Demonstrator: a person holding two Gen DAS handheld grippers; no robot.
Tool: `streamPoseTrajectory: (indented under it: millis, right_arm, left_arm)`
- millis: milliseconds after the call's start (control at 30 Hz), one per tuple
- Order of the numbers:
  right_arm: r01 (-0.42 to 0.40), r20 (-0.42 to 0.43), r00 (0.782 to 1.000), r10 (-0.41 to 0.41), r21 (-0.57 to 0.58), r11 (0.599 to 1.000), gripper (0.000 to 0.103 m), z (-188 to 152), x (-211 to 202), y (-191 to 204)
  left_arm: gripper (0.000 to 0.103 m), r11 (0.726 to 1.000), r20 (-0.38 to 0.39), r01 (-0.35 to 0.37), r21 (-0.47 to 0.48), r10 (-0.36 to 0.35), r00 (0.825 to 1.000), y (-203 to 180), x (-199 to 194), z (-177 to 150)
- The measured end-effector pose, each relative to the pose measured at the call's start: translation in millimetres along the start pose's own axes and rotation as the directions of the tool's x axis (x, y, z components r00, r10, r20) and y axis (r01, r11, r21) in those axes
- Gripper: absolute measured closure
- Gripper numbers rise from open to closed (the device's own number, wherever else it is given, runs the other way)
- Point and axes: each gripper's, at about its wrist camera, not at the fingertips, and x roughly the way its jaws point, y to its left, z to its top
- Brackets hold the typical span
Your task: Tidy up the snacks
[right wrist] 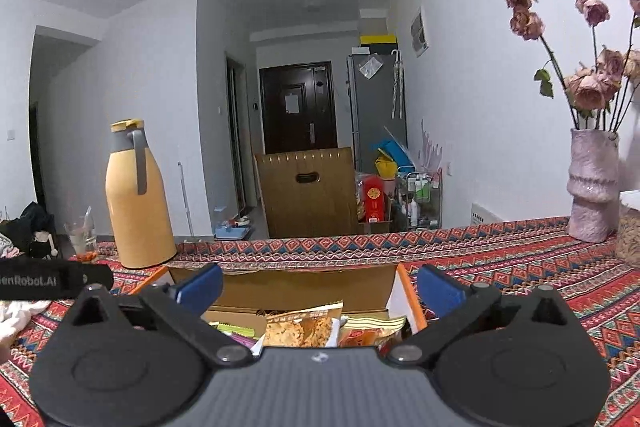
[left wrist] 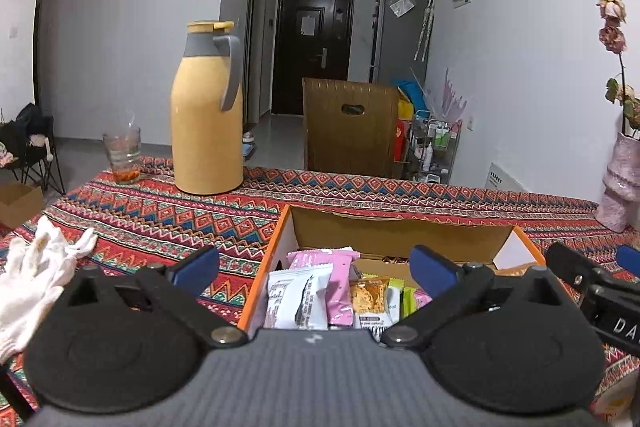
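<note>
Snacks [left wrist: 308,301] sit packed in the box [left wrist: 394,233] — seemingly near done; left tongs [left wrist: 316,265] and right tongs [right wrist: 320,287] both wide, empty.

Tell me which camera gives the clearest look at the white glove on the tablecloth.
The left wrist view. There the white glove lies in full sight at the left edge, its fingers spread on the patterned tablecloth. The right wrist view catches only a white scrap of it at its left edge.
</note>
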Motion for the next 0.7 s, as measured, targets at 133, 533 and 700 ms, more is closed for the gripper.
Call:
streamPoseTrajectory:
  millis: [133, 533, 700]
  right_arm:
    - [-0.007, -0.031, 0.999, 0.006, -0.016, 1.000, 0.000, -7, -20, -2]
    - [-0.147, -0.371, 0.921, 0.116, -0.054, 0.988, 0.013, -68, -10, 39]
    - [-0.138, -0.488, 0.868, 0.090, -0.061, 0.989, 0.037, -86, 17, 58]
  left_arm:
    - [0.000, 1.000, -0.007, 0.004, 0.018, -0.004, 1.000, 4, -15, -7]
    - [0.000, 0.999, -0.107, -0.016, 0.049, 0.021, 0.994, 23, -28, -41]
    - [0.000, 0.998, -0.122, -0.011, 0.057, 0.017, 0.992, 31, -31, -48]
